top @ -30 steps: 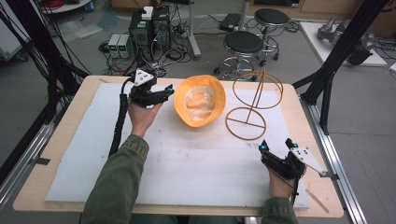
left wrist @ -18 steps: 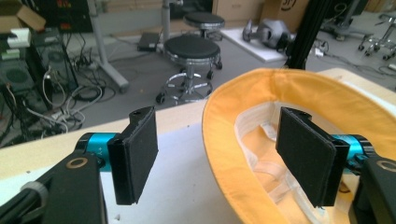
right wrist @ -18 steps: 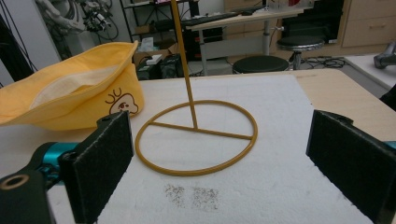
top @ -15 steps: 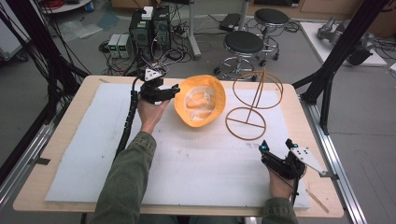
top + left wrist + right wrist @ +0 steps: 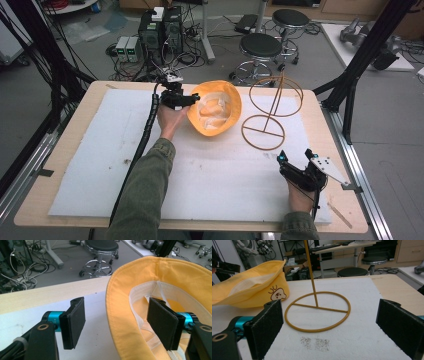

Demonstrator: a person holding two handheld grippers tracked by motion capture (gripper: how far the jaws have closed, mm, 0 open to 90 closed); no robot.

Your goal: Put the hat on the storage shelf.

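Fingers of the left gripper [image 5: 117, 325] stand wide astride the yellow hat [image 5: 215, 107] brim; right gripper [image 5: 295, 162] wide over bare white mat [image 5: 100, 165], counter [image 5: 320, 115] edge near.

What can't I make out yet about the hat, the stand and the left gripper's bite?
- Yellow hat: the crown's outside is turned away in the high view; the right gripper view shows just one printed side.
- Wire stand: its top ring is cut off by the right gripper view's edge.
- Left gripper: jaws straddle the brim, contact unclear.
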